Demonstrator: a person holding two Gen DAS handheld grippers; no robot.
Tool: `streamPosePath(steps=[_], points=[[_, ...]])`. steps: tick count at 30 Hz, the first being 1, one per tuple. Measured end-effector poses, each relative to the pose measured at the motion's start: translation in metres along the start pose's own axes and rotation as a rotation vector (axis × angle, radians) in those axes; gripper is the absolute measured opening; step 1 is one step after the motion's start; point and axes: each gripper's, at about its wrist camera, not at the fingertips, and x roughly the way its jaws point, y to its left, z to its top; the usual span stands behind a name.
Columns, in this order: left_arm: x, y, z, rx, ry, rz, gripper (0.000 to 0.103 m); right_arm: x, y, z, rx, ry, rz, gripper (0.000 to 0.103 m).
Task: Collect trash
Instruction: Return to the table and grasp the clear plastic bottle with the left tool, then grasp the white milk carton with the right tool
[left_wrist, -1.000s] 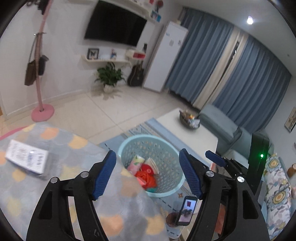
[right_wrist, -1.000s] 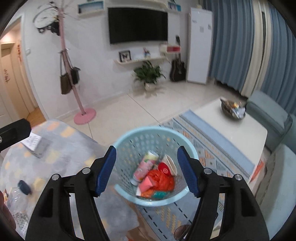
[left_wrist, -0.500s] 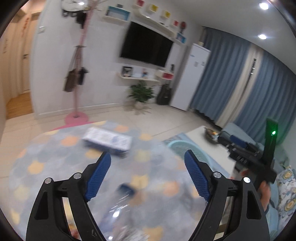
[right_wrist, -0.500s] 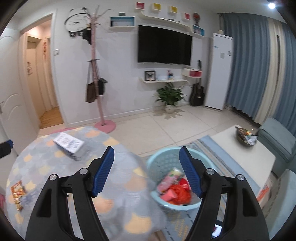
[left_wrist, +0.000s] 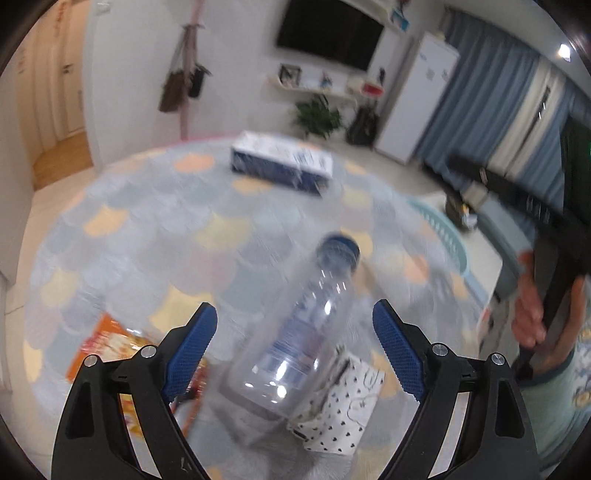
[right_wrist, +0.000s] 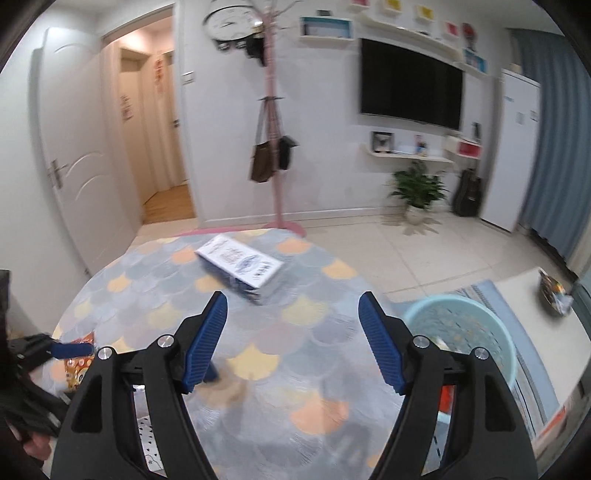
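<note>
A clear plastic bottle (left_wrist: 303, 328) with a dark blue cap lies on the round table (left_wrist: 155, 236), between the fingers of my open left gripper (left_wrist: 295, 350), which hovers just above it. An orange snack wrapper (left_wrist: 107, 347) lies to its left and a white dotted carton (left_wrist: 340, 410) to its right. A blue and white box (left_wrist: 280, 166) lies at the table's far side; it also shows in the right wrist view (right_wrist: 243, 269). My right gripper (right_wrist: 291, 343) is open and empty over the table. The light blue basket (right_wrist: 461, 332) stands on the floor at the right.
A pink coat stand (right_wrist: 277, 147) with bags stands behind the table. A white coffee table (right_wrist: 543, 291) and a blue rug lie beyond the basket. The person's hand (left_wrist: 532, 314) holds the right gripper's handle at the right of the left wrist view.
Both grippers have swung left, away from the basket and over the table. My left gripper has come down close around the bottle.
</note>
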Motion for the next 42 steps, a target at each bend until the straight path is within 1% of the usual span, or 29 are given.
streamPosePath(steps=[3,5,8,10,12,14,16,17,19,23,25,28,30,32,42], points=[[0.018,-0.010,-0.003,0.030,0.053,0.028,0.084,0.017,0.010,0.004,-0.041,0.013,0.035,0.071],[0.028,-0.013,-0.002,0.042,0.082,0.047,0.084,0.031,0.012,0.008,-0.049,0.036,0.079,0.071],[0.041,-0.019,0.000,0.056,0.116,0.084,0.081,0.048,0.013,0.011,-0.058,0.061,0.107,0.077],[0.045,-0.023,0.000,0.070,0.137,0.101,0.079,0.060,0.014,0.014,-0.075,0.078,0.118,0.077],[0.052,-0.026,0.002,0.078,0.157,0.119,0.076,0.075,0.015,0.019,-0.087,0.097,0.125,0.078],[0.055,-0.027,0.002,0.089,0.163,0.130,0.069,0.087,0.017,0.024,-0.098,0.111,0.135,0.078],[0.055,-0.025,0.004,0.069,0.157,0.098,0.061,0.099,0.021,0.028,-0.114,0.124,0.142,0.080],[0.054,-0.023,0.005,0.061,0.153,0.089,0.059,0.107,0.024,0.030,-0.132,0.133,0.137,0.081],[0.050,-0.021,0.007,0.050,0.132,0.092,0.058,0.120,0.029,0.033,-0.162,0.151,0.142,0.082],[0.037,0.000,0.015,-0.023,0.076,0.080,0.057,0.157,0.039,0.035,-0.233,0.210,0.153,0.082],[0.032,0.009,0.019,-0.043,0.057,0.094,0.056,0.173,0.044,0.033,-0.273,0.234,0.135,0.082],[0.026,0.018,0.023,-0.062,0.035,0.112,0.056,0.191,0.047,0.031,-0.287,0.266,0.137,0.082],[0.023,0.021,0.025,-0.073,0.028,0.128,0.056,0.198,0.049,0.031,-0.297,0.269,0.134,0.083],[0.021,0.020,0.025,-0.073,0.024,0.135,0.056,0.205,0.051,0.031,-0.302,0.280,0.150,0.083],[0.012,0.015,0.032,-0.055,-0.001,0.125,0.055,0.226,0.072,0.037,-0.398,0.303,0.163,0.084]])
